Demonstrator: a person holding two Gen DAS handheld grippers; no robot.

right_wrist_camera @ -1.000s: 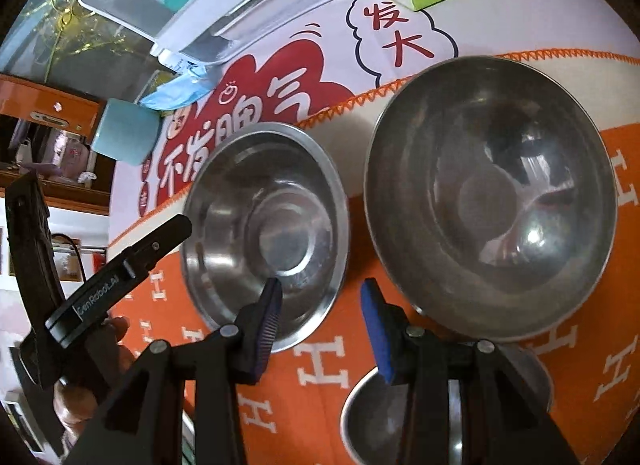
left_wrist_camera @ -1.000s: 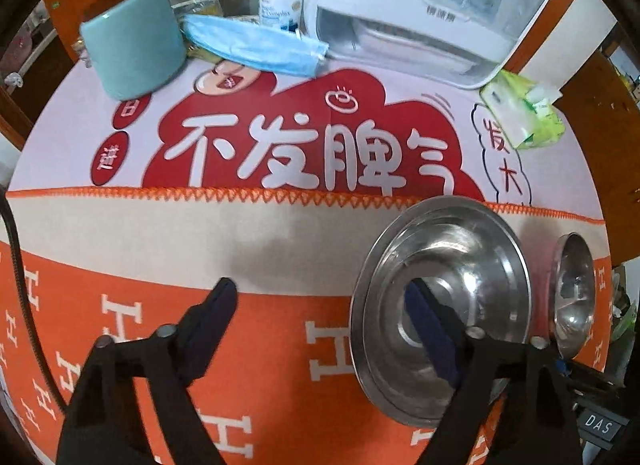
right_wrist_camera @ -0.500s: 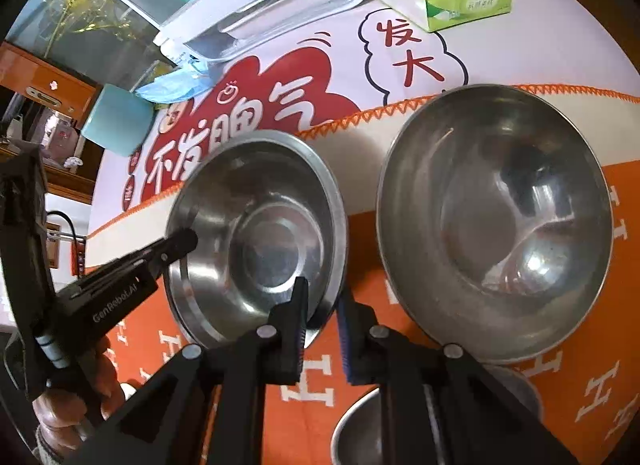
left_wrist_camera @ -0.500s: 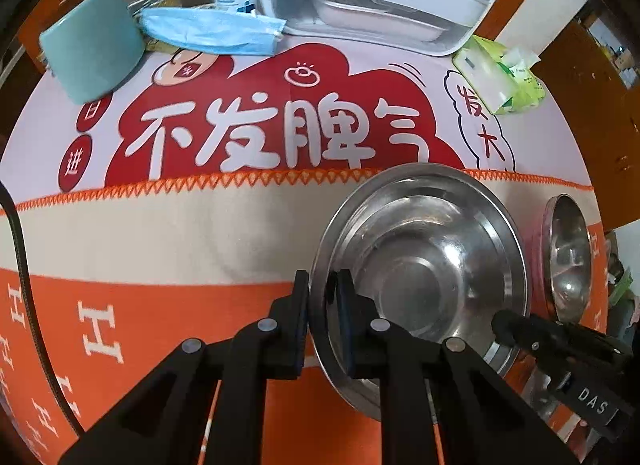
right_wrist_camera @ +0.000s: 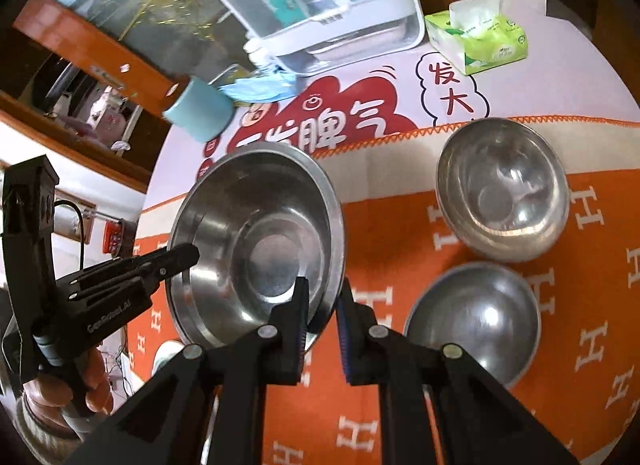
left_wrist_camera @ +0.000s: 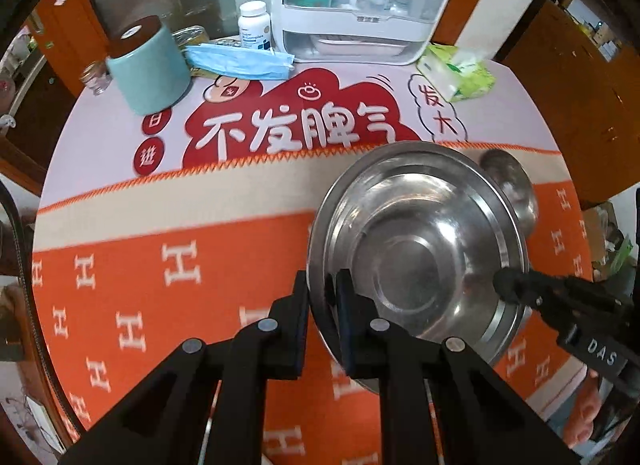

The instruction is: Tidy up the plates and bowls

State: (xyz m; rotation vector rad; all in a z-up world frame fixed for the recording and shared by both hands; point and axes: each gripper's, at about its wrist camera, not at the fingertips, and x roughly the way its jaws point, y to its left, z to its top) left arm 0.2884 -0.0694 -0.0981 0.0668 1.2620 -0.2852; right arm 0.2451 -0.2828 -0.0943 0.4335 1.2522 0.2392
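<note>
A wide steel plate-bowl (left_wrist_camera: pixel 416 253) is held up off the orange cloth by both grippers. My left gripper (left_wrist_camera: pixel 322 297) is shut on its left rim. My right gripper (right_wrist_camera: pixel 322 305) is shut on its right rim; the plate-bowl fills the middle of the right wrist view (right_wrist_camera: pixel 256 241). A deep steel bowl (right_wrist_camera: pixel 502 189) stands on the cloth to the right, and a second steel bowl (right_wrist_camera: pixel 474 321) sits in front of it. In the left wrist view the deep bowl (left_wrist_camera: pixel 510 189) shows partly behind the held plate-bowl.
At the back of the round table stand a teal cup (left_wrist_camera: pixel 150 71), a blue face mask (left_wrist_camera: pixel 240 61), a pill bottle (left_wrist_camera: pixel 254 25), a white dish cabinet (left_wrist_camera: pixel 356 5) and a green tissue pack (left_wrist_camera: pixel 458 73). The table edge curves close on the right.
Both grippers, first open, closed on opposite rims of the plate-bowl and lifted it. The table and the two other bowls now look farther away.
</note>
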